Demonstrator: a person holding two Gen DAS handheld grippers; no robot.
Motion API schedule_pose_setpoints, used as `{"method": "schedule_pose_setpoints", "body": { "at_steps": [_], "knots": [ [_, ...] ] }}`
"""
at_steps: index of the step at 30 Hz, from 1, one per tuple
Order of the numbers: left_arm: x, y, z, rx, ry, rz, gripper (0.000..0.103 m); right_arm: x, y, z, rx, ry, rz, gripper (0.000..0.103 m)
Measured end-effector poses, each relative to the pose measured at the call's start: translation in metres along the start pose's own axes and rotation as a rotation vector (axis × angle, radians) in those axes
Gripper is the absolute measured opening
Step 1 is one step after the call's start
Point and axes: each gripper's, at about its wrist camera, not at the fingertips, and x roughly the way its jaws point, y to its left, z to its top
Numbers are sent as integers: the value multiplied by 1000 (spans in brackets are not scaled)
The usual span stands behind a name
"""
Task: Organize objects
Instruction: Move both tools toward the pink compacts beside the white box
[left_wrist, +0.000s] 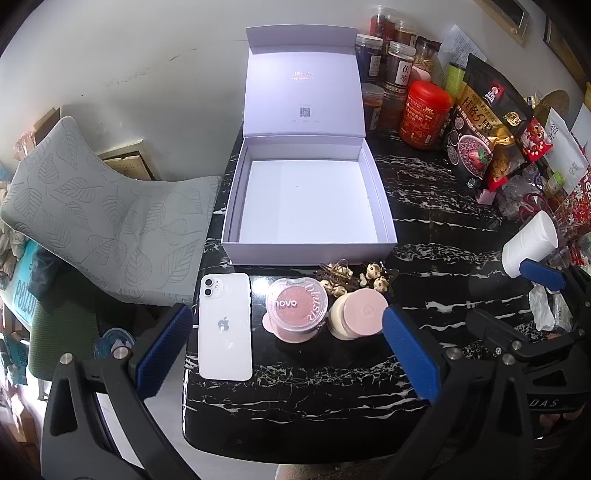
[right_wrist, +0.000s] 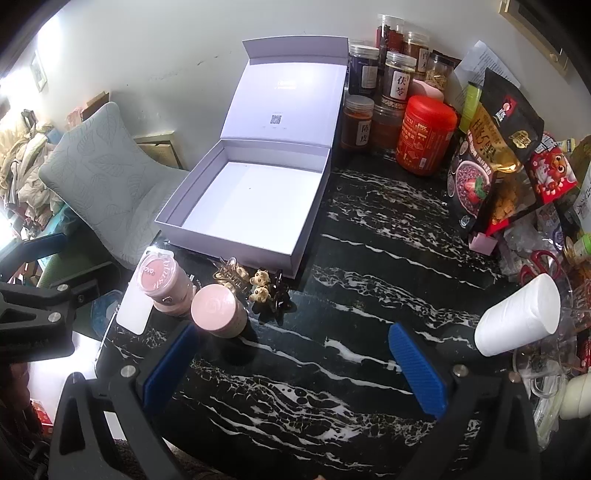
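White gift box (left_wrist: 309, 206) of rigid matte card sits at the rear left of the black white-veined marble bench (left_wrist: 424, 229); hinged lid stands upright behind the tray, and nothing lies on the plain white floor inside. In a row just in front of the box: white iPhone (left_wrist: 225, 326), glossy back up, at the bench's left edge; round blush compact (left_wrist: 297, 306) with clear lid over pink powder; squat round cream jar (left_wrist: 356, 314) with smooth pink lid. Between jar and box, two hair claw clips (left_wrist: 354, 278) with small bear figures. Left tool (left_wrist: 286, 358) wide open, ribbed blue pads, gripping nothing, low over the bench. Right tool (right_wrist: 295, 367) likewise wide open, holding nothing. Rear right: clear spice jars (left_wrist: 388, 62), red canister (left_wrist: 426, 114), snack bags (left_wrist: 480, 129). White paper roll (right_wrist: 517, 321) on its side.
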Motion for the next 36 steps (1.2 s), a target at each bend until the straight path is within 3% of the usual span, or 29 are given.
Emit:
{"method": "schedule_pose_setpoints", "body": {
  "at_steps": [36],
  "knots": [
    [-2,2,8,-89,-10,63,99,-3,-2,12,32,-23,-14,103]
  ]
}}
